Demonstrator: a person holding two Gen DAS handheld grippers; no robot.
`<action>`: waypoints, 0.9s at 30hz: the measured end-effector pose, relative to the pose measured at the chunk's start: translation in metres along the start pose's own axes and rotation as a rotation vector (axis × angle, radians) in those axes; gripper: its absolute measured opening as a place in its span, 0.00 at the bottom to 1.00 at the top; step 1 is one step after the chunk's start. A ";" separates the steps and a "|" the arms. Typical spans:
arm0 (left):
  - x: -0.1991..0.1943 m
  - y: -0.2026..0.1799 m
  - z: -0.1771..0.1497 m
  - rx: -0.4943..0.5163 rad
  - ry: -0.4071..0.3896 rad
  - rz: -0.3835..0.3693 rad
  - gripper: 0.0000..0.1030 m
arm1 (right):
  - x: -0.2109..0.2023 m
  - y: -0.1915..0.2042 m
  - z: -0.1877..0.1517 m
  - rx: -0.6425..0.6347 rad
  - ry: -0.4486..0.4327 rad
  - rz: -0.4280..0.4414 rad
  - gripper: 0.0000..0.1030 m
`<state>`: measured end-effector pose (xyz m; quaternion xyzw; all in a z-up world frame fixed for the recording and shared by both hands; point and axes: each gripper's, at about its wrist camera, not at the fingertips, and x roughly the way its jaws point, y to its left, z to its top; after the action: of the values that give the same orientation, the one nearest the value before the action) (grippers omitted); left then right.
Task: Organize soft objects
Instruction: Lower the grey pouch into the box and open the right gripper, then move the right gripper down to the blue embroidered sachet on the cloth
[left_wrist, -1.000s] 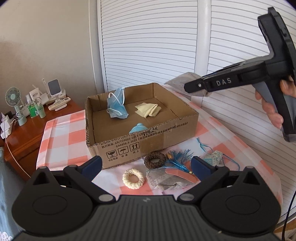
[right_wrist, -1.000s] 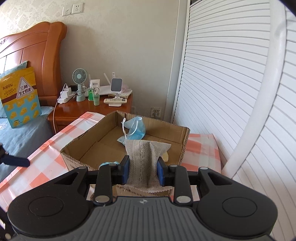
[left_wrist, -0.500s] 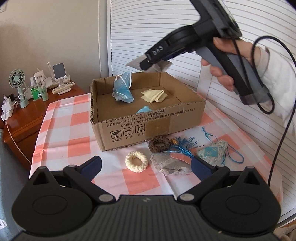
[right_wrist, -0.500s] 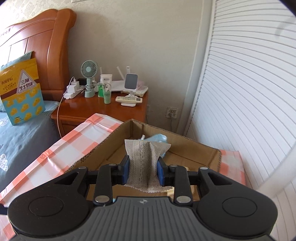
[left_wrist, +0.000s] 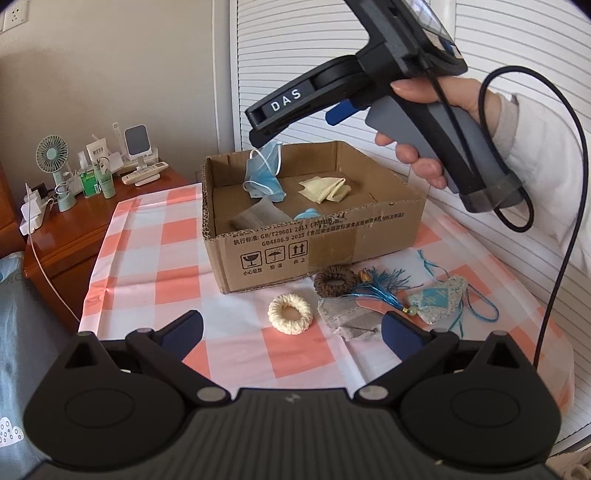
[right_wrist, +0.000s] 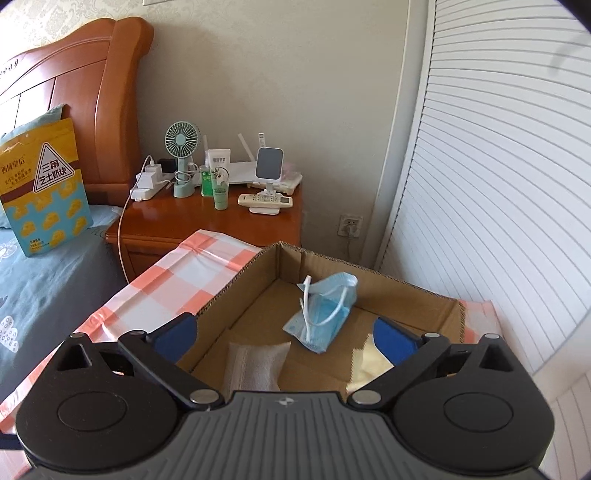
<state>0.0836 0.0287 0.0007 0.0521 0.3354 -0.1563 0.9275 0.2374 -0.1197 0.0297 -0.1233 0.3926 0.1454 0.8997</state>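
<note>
Right gripper (right_wrist: 284, 338) hovered over cardboard box (left_wrist: 369, 240), jaws spread wide, gripping nothing. Grey lace cloth (right_wrist: 255, 365) lay flat on box floor at 6 o'clock below it, blue face mask (right_wrist: 325, 317) at 12, yellow cloth (right_wrist: 369, 363) at 3. Left gripper (left_wrist: 291, 328) hung wide and empty above checked tablecloth (left_wrist: 155, 258). Cream ring (left_wrist: 290, 314), brown ring (left_wrist: 335, 281), blue tassel (left_wrist: 380, 284) and sachet (left_wrist: 436, 299) sat outside box.

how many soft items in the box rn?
4 visible in the cardboard box: blue mask at back, yellow cloth right, grey lace cloth front-left, light-blue piece behind front wall. More may be hidden.
</note>
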 end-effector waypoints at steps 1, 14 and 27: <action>-0.002 -0.001 0.000 0.003 -0.003 0.002 0.99 | -0.005 0.000 -0.002 0.000 0.002 -0.001 1.00; -0.019 -0.007 -0.006 0.025 -0.022 0.041 0.99 | -0.061 0.008 -0.084 0.055 0.020 -0.049 1.00; -0.021 -0.008 -0.011 0.024 -0.009 0.045 0.99 | -0.090 0.005 -0.161 0.087 0.077 -0.191 1.00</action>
<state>0.0596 0.0288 0.0057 0.0700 0.3279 -0.1398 0.9317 0.0691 -0.1840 -0.0102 -0.1268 0.4193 0.0370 0.8982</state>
